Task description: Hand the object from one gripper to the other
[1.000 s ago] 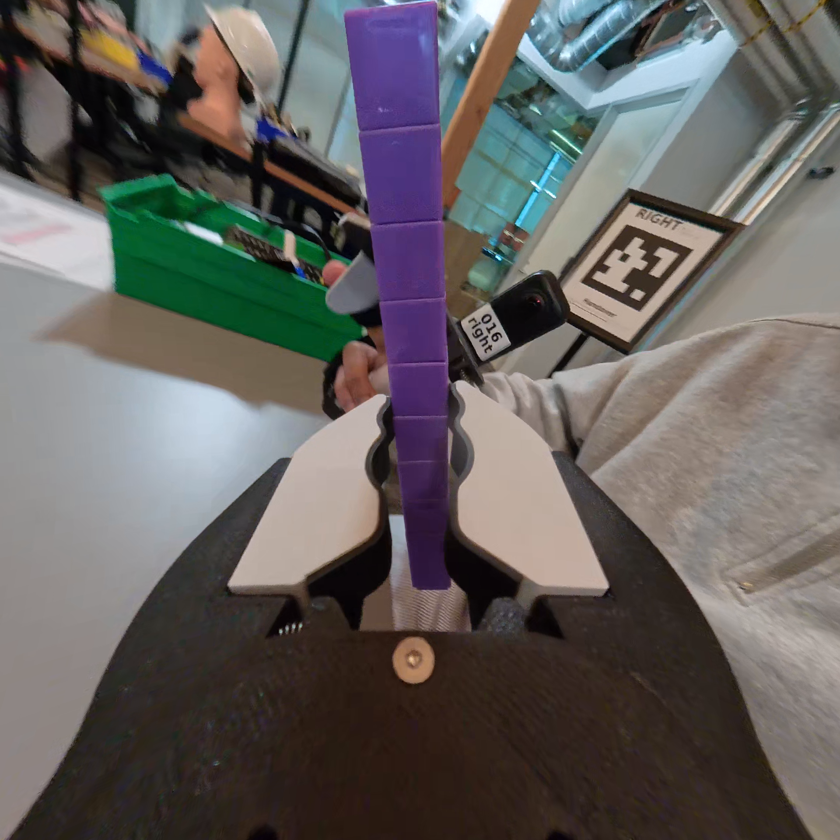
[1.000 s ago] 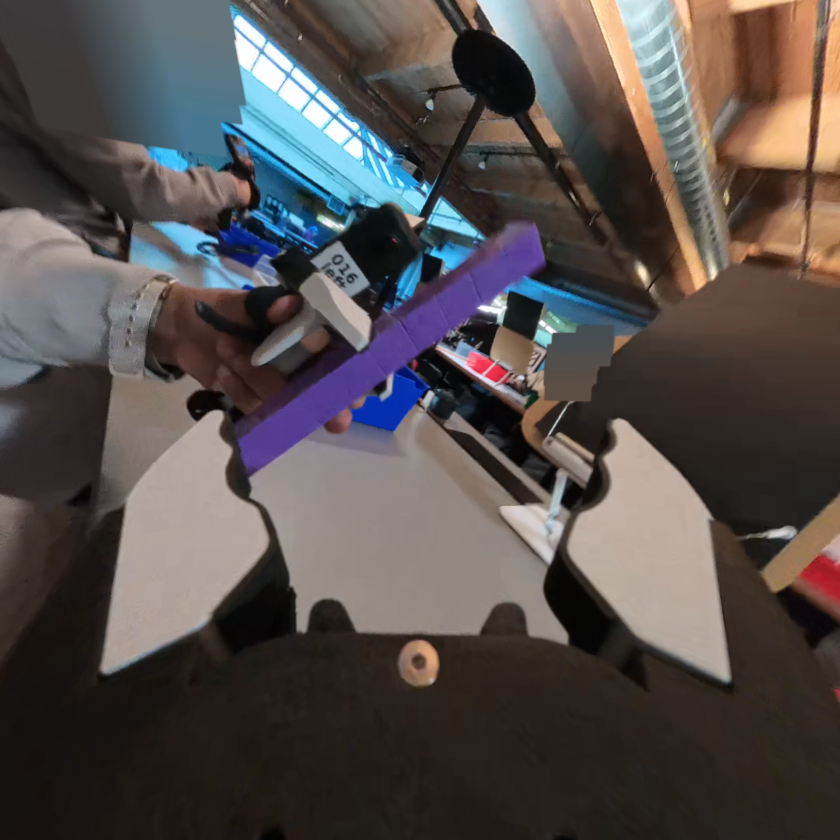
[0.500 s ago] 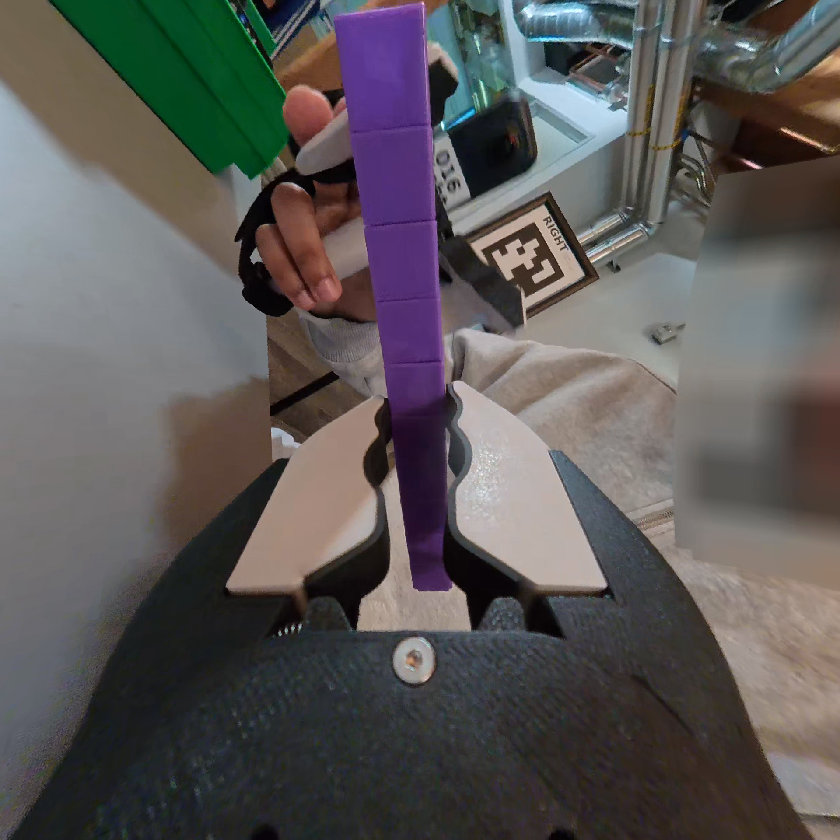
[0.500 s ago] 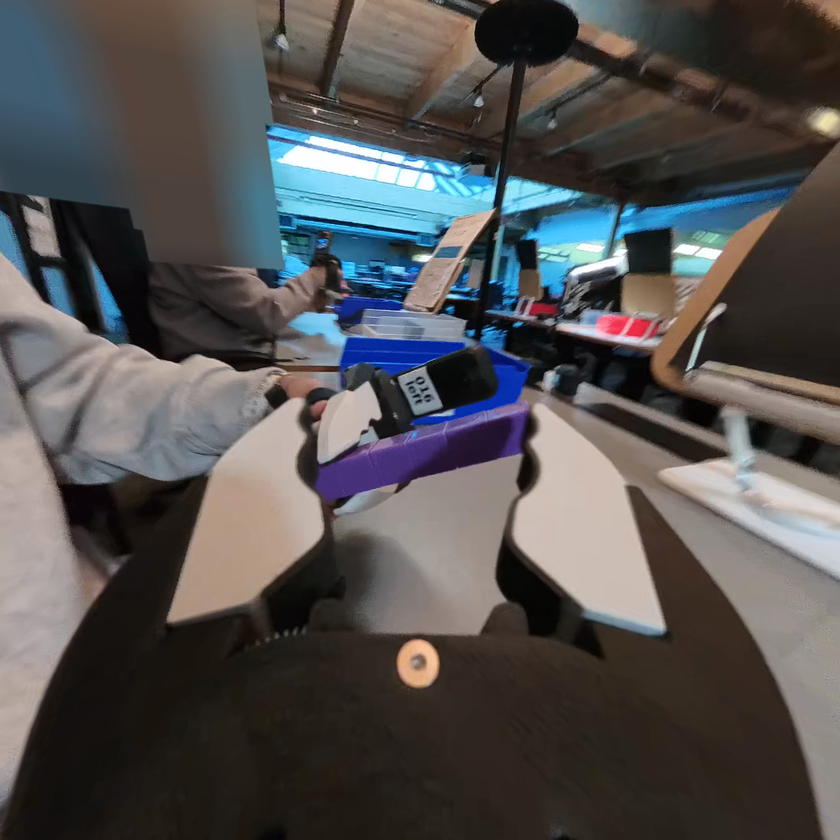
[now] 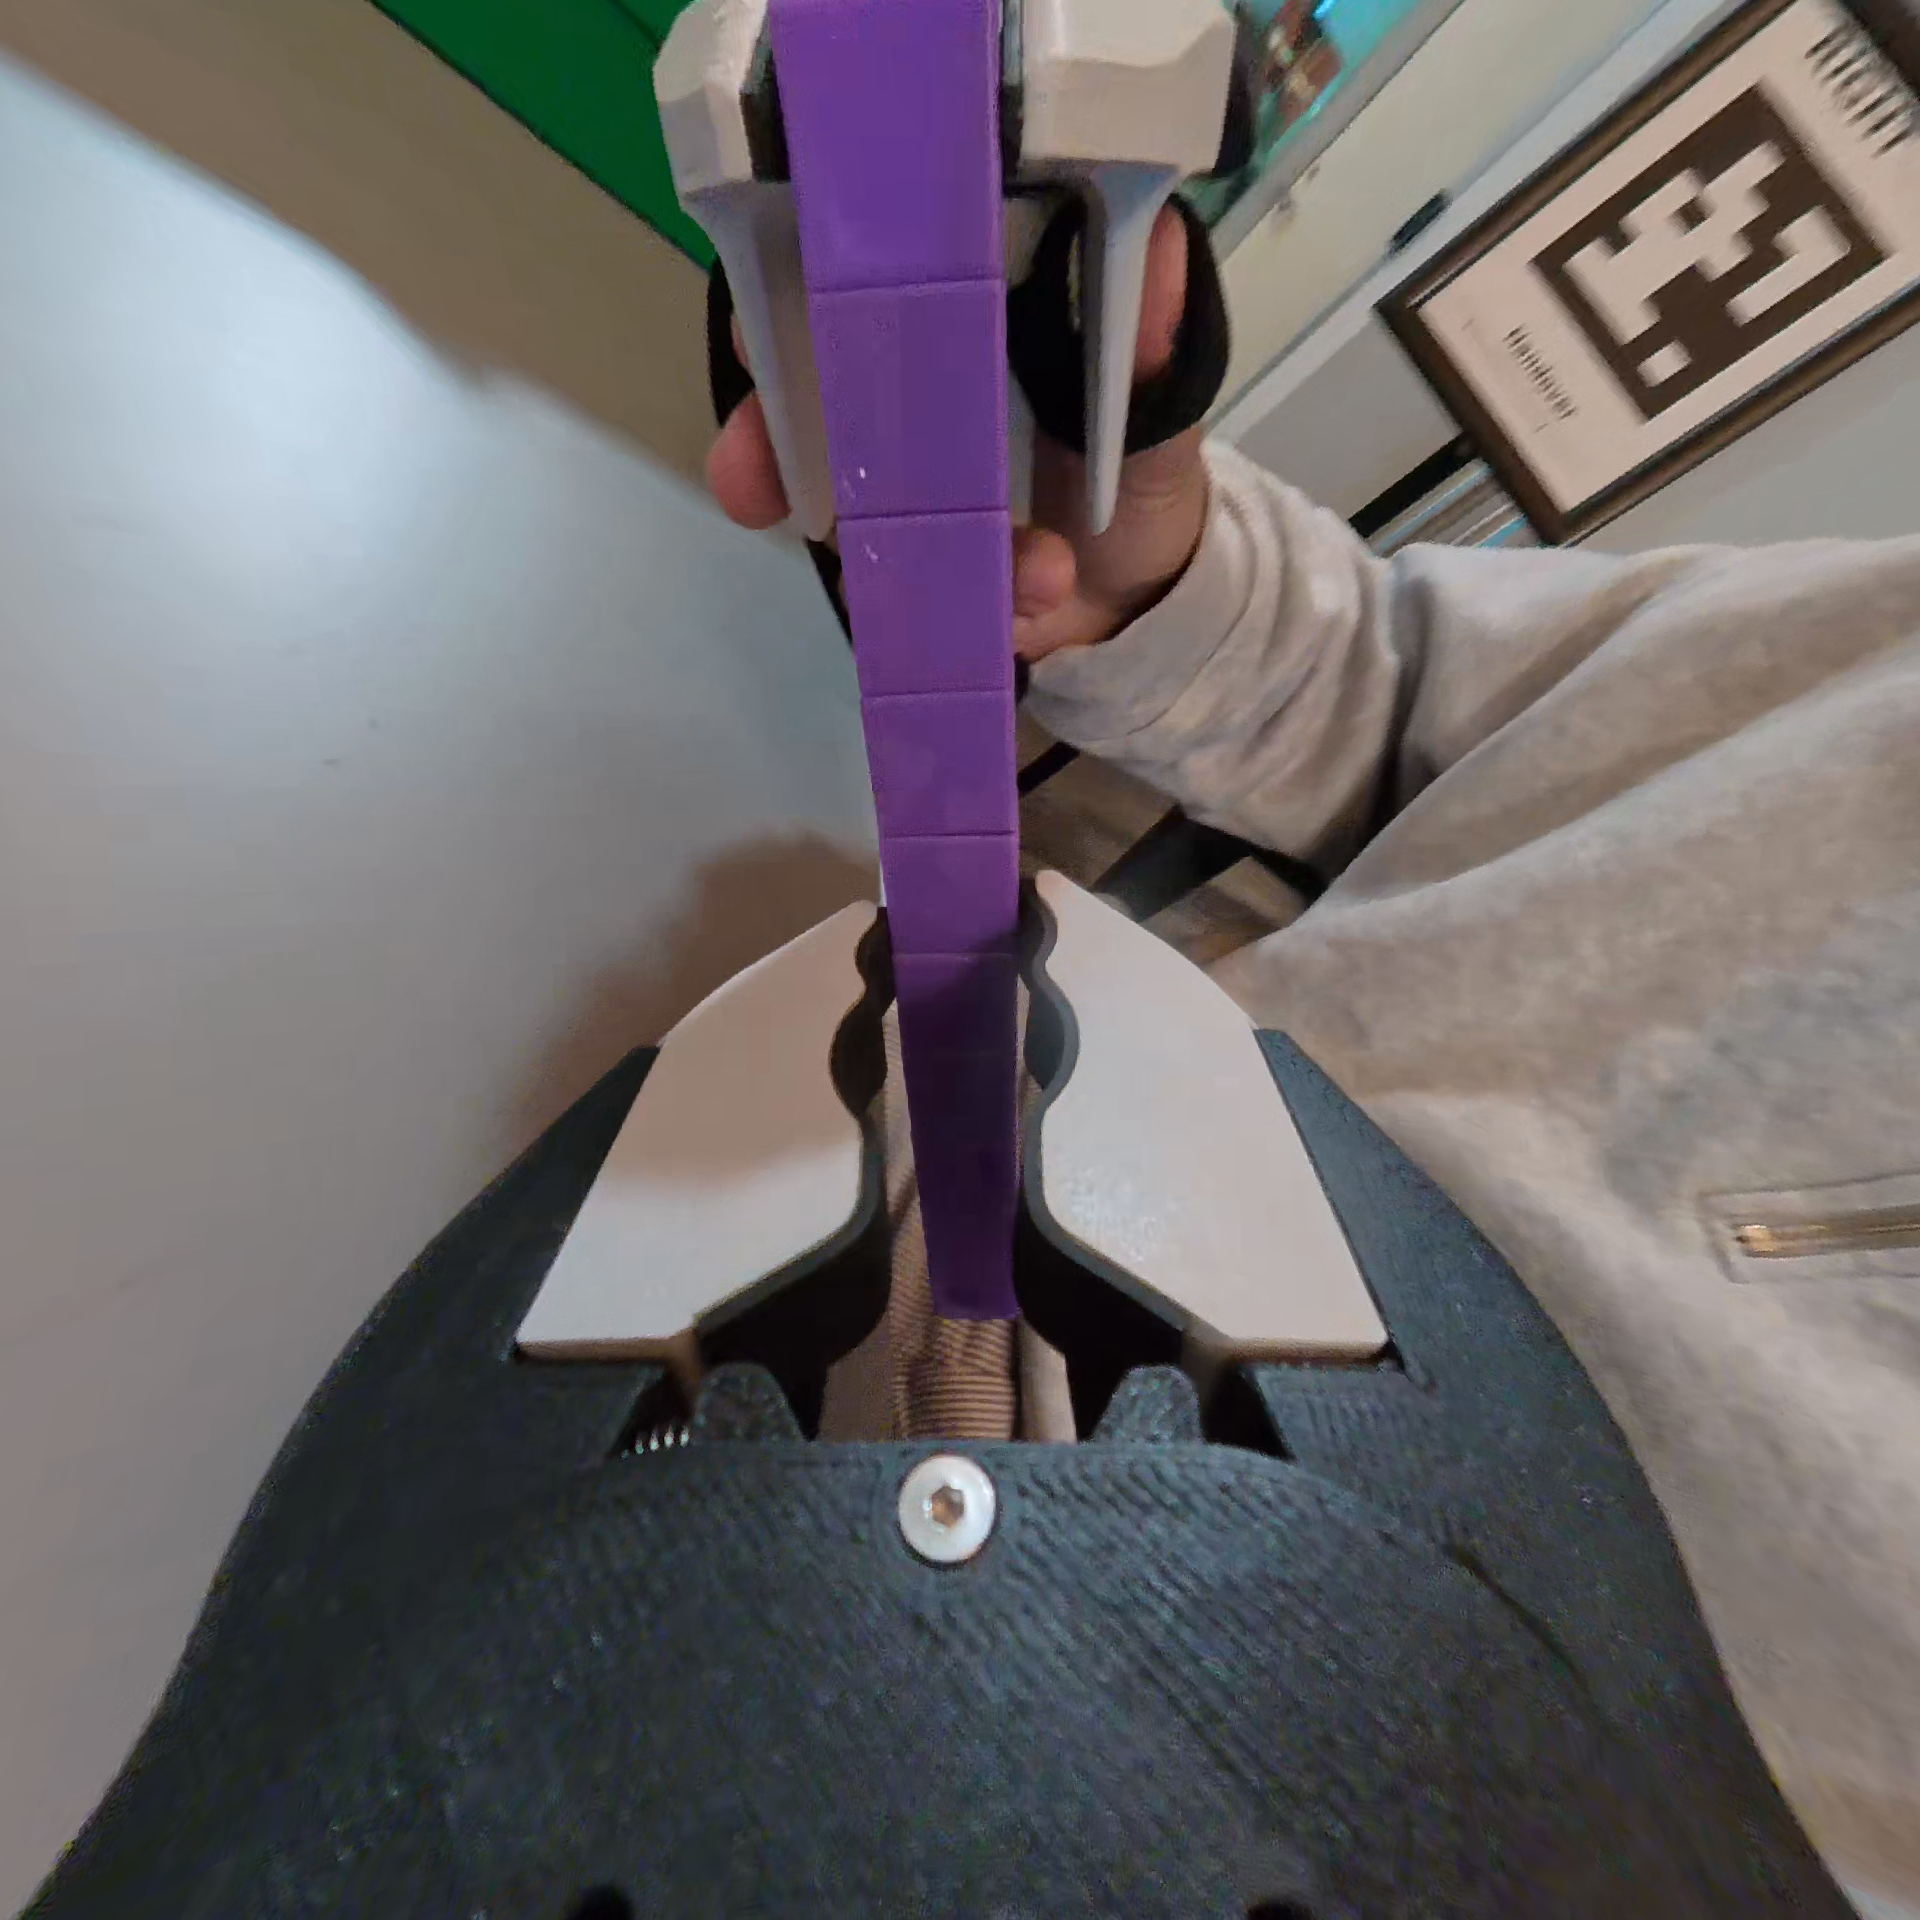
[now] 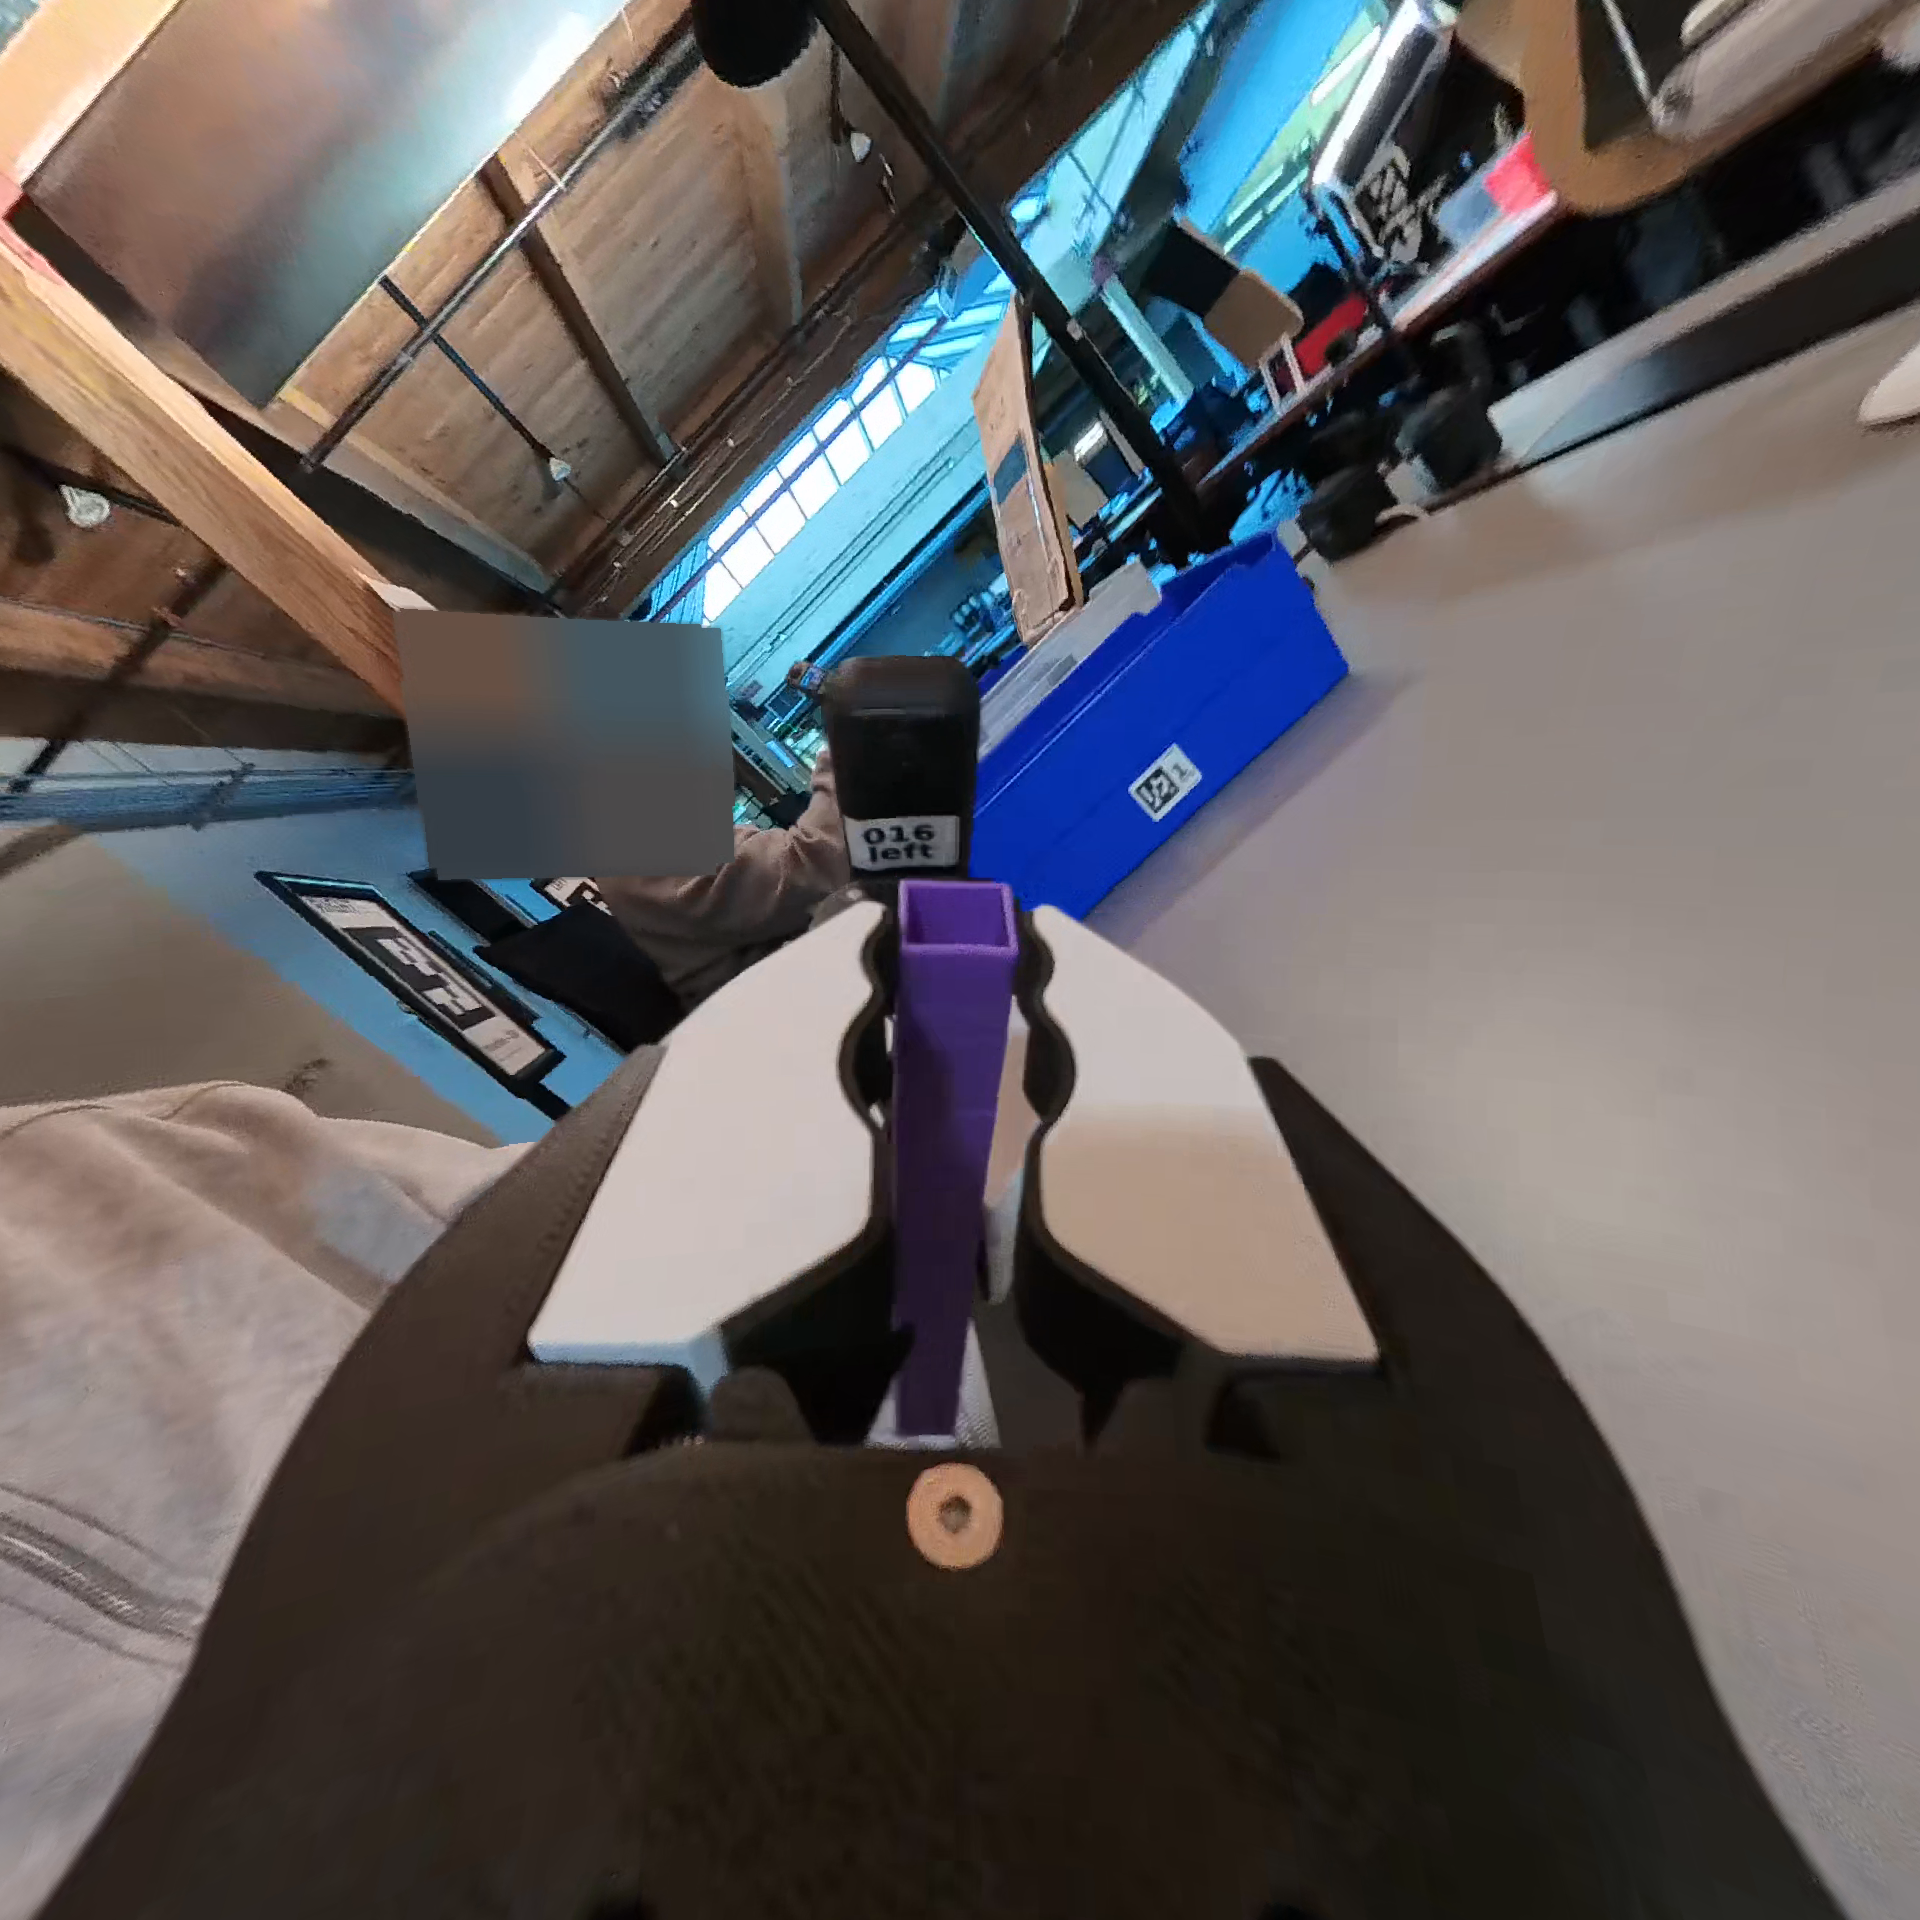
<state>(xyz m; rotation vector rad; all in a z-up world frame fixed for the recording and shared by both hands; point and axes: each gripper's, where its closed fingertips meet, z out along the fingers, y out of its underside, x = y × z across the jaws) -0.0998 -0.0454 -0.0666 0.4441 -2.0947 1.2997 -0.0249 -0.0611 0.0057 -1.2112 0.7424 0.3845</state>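
A long purple segmented bar (image 5: 914, 416) stands between the fingers of my left gripper (image 5: 951, 914), which is shut on its near end. My right gripper (image 5: 894, 125) shows at the top of the left wrist view, its grey fingers (image 5: 1122, 114) clamped on both sides of the bar's far end. In the right wrist view the bar (image 6: 945, 1143) lies end-on between the fingers of my right gripper (image 6: 956, 925), which is shut on it, and its hollow square end faces the camera. The left gripper's black camera (image 6: 904, 748) shows just beyond. Both grippers hold the bar above the table.
A grey table (image 5: 312, 727) lies below. A green bin (image 5: 561, 94) stands at its far side and a blue bin (image 6: 1143, 727) at the other. A framed marker sign (image 5: 1683, 249) leans by the wall. A person's grey sleeve (image 5: 1455, 831) fills the right. Across from one pair of fingers to the other is roughly 10 cm.
My right gripper was open beside the bar. It has come onto the bar's far end and shut on it. My left gripper has kept its hold throughout.
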